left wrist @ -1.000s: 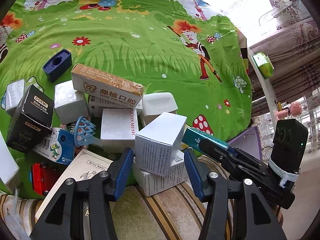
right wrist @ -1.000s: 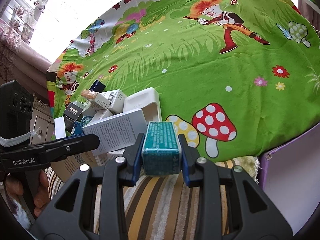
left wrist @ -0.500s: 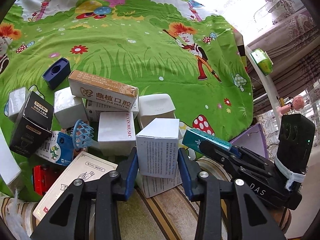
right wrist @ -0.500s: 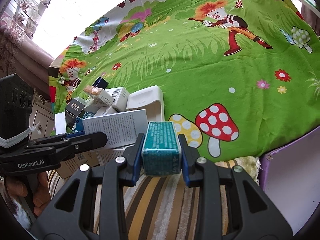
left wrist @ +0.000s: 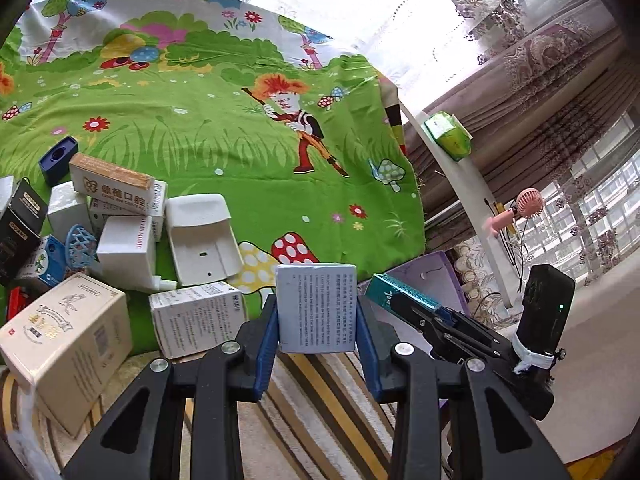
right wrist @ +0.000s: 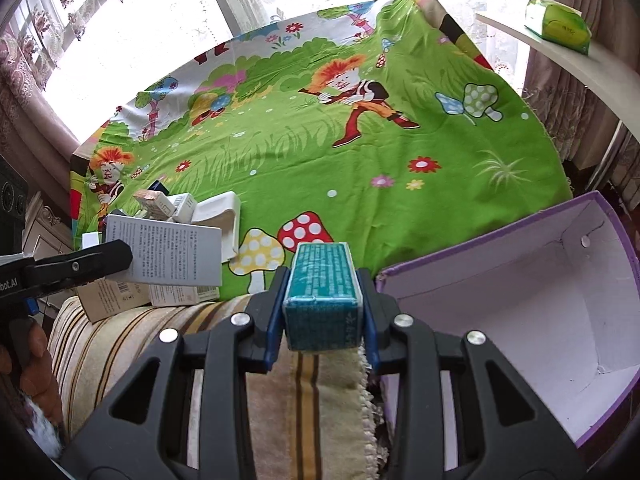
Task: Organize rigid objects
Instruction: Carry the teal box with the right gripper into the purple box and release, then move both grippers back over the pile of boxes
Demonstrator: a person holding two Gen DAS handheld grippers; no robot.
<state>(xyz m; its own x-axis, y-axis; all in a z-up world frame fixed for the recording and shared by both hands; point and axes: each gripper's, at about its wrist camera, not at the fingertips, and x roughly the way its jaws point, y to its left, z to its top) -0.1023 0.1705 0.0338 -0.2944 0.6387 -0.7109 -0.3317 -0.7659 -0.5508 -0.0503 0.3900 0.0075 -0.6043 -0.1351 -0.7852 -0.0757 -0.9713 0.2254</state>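
Note:
My left gripper [left wrist: 316, 340] is shut on a white box with printed text [left wrist: 316, 308] and holds it above the striped cover. The same box shows in the right wrist view [right wrist: 168, 254]. My right gripper [right wrist: 322, 328] is shut on a teal box [right wrist: 322, 296], beside the open purple storage box [right wrist: 520, 300]; the teal box also shows in the left wrist view [left wrist: 396, 296]. A pile of boxes lies on the green cartoon cloth [left wrist: 240, 152] at the left: a white box [left wrist: 196, 320], a cream box [left wrist: 68, 344], an orange-topped box [left wrist: 112, 188].
A white plastic holder [left wrist: 200, 232], a black box [left wrist: 18, 224], a blue case [left wrist: 58, 156] and a blue mesh ball [left wrist: 80, 246] lie in the pile. A green tissue pack [right wrist: 558, 26] sits on a shelf at the right. A striped cover [right wrist: 200, 344] runs along the near edge.
My left gripper closed on the white text box and lifted it out of the pile, moving right. My right gripper moved right with the teal box, up to the purple box.

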